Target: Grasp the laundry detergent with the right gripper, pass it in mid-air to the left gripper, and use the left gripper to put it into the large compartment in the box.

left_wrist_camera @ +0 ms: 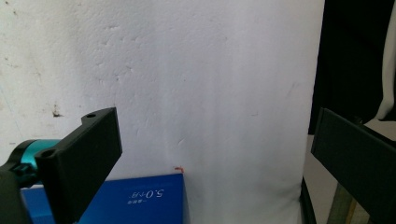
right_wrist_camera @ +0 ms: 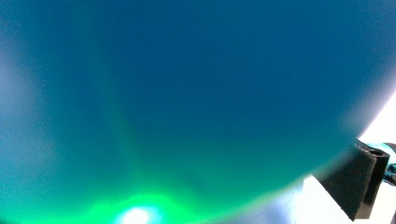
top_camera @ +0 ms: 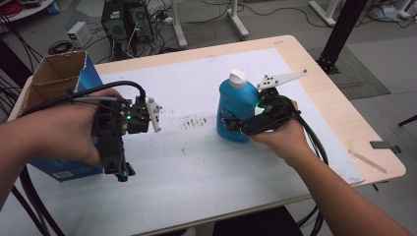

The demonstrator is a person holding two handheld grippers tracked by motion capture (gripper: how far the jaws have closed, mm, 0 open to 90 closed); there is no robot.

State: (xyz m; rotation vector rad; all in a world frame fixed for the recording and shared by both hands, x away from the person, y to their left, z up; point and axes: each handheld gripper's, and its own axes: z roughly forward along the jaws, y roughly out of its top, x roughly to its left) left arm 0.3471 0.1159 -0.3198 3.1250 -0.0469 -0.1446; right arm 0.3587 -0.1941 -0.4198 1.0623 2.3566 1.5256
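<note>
A blue bottle [top_camera: 235, 105] with a white cap [top_camera: 237, 77] stands upright on the white foam sheet [top_camera: 196, 167], right of centre. My right gripper [top_camera: 230, 126] comes in from the right and is shut on the bottle's lower body. In the right gripper view the bottle [right_wrist_camera: 187, 93] is blurred and very near, with one black finger [right_wrist_camera: 357, 184] at its lower right. My left gripper [top_camera: 123, 172] hangs over the sheet's left side, pointing down. Its jaws stand wide open with nothing between them [left_wrist_camera: 212, 135].
A blue carton [top_camera: 64, 169] with open brown flaps [top_camera: 54, 78] stands at the table's left edge; its corner [left_wrist_camera: 140, 198] lies just below my left gripper. The wooden table edge [top_camera: 344, 113] runs along the right, with a thin strip [top_camera: 366, 160] on it. Computers [top_camera: 125, 19] stand on the floor behind.
</note>
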